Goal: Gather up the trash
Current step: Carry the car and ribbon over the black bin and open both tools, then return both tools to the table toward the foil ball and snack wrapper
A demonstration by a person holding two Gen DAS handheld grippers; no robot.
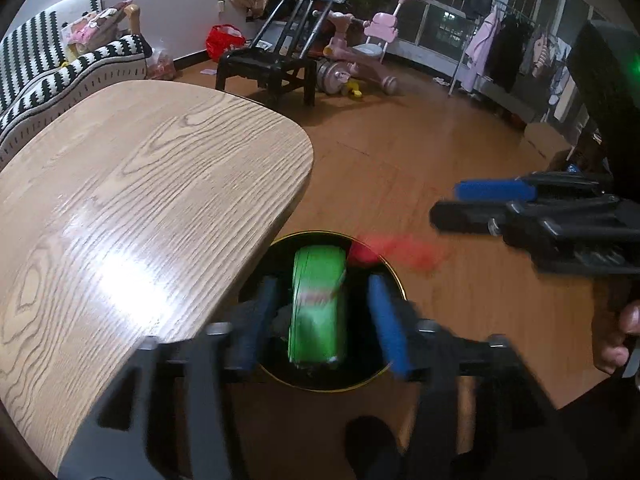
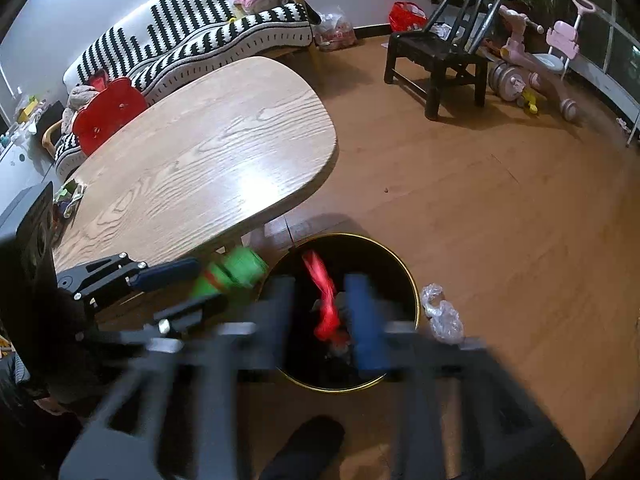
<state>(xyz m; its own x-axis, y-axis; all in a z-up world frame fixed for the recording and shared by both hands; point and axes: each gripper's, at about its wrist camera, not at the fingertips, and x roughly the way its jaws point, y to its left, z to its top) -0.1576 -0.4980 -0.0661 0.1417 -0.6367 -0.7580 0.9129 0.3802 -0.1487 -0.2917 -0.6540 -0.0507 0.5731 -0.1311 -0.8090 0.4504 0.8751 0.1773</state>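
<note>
A black bin with a gold rim [image 1: 320, 390] [image 2: 336, 390] stands on the floor beside the wooden table [image 1: 140, 200] [image 2: 200, 160]. My left gripper [image 1: 322, 282] [image 2: 210, 284] hangs over it, open. A blurred green packet [image 1: 318, 308] [image 2: 236, 268] is between its blue pads with gaps on both sides. My right gripper [image 2: 320, 280] [image 1: 446, 202] is open above the bin too. A blurred red wrapper [image 2: 324, 300] [image 1: 396, 252] hangs loose between its fingers, touching neither pad.
A crumpled clear plastic piece [image 2: 442, 312] lies on the floor just right of the bin. Small wrappers [image 2: 68, 196] sit at the table's far left edge. A black chair [image 2: 440, 52], a pink tricycle [image 2: 536, 64] and a striped sofa [image 2: 192, 20] stand farther off.
</note>
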